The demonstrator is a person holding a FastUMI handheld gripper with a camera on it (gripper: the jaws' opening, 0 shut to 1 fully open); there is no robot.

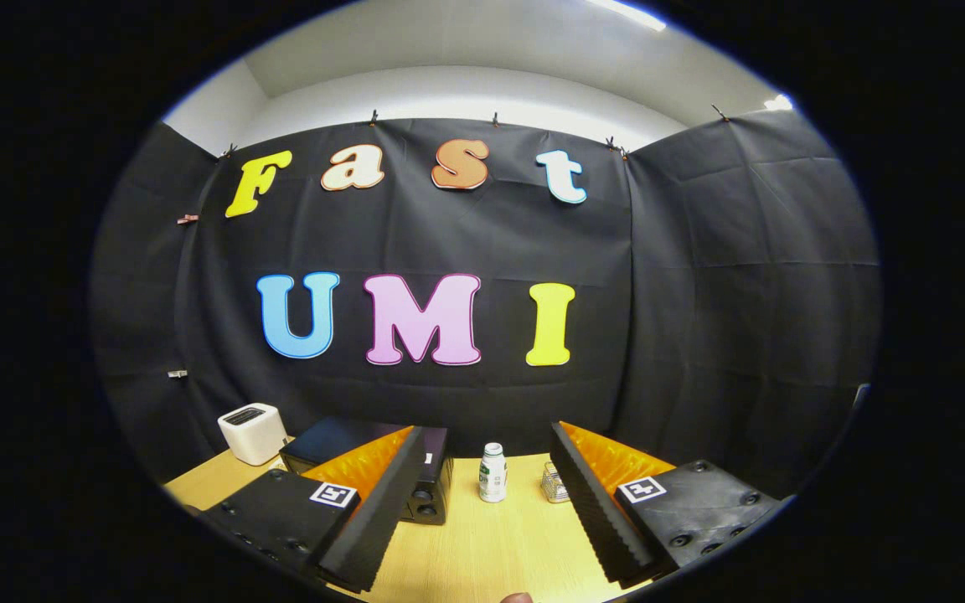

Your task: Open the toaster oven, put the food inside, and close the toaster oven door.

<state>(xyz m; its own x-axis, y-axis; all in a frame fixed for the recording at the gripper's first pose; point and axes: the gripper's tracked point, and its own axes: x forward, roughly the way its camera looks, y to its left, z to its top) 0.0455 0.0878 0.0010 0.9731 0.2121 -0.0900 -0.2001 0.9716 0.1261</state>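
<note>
Fingers (pixel 415 494) apart above table (pixel 482 544)

Wood table (pixel 482 544), w/ toaster oven (pixel 436 486), white toaster (pixel 253 432), bottle (pixel 492 473), wire basket (pixel 554 483)

A small white pop-up toaster (pixel 252 433) stands at the far left of the pale wood tabletop (pixel 482 544). A little white bottle (pixel 492 472) stands upright near the middle, and just to its right sits a small wire basket (pixel 553 483).
</note>
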